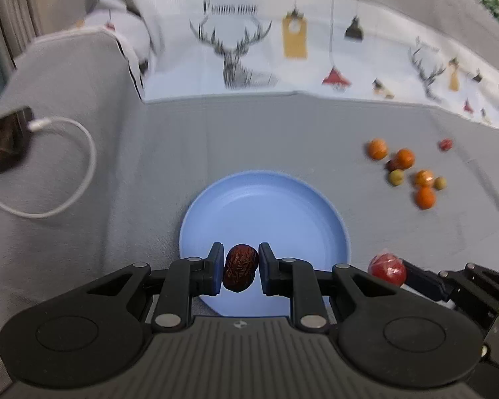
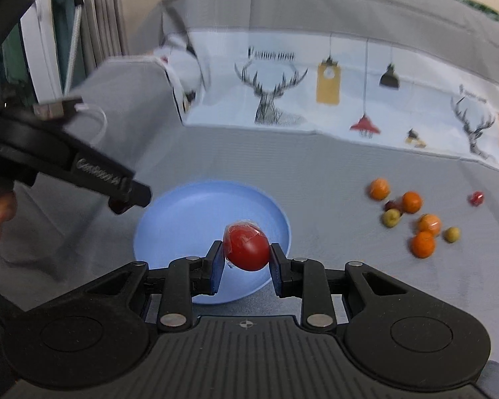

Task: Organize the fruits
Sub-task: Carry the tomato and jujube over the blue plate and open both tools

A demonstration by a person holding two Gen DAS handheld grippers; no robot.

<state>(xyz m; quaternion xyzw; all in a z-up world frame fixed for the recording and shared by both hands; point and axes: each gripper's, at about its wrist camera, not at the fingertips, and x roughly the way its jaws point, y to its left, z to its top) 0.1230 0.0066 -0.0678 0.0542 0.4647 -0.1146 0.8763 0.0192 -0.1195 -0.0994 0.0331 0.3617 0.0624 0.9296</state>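
Hanging over the near rim of the round blue plate, a wrinkled dark red date stands long axis upright, pinched between the narrowly parted blue pads of the left gripper. Beside it the right gripper, somewhat wider, clamps a glossy, film-wrapped red tomato. Small oranges lie scattered on grey fabric.

A grey sofa fills the scene. A phone rests on its left armrest, with a white charging cable plugged in and looping across the cushion. Along the sofa's back edge lies a pale cloth printed with deer heads and hanging lamps.
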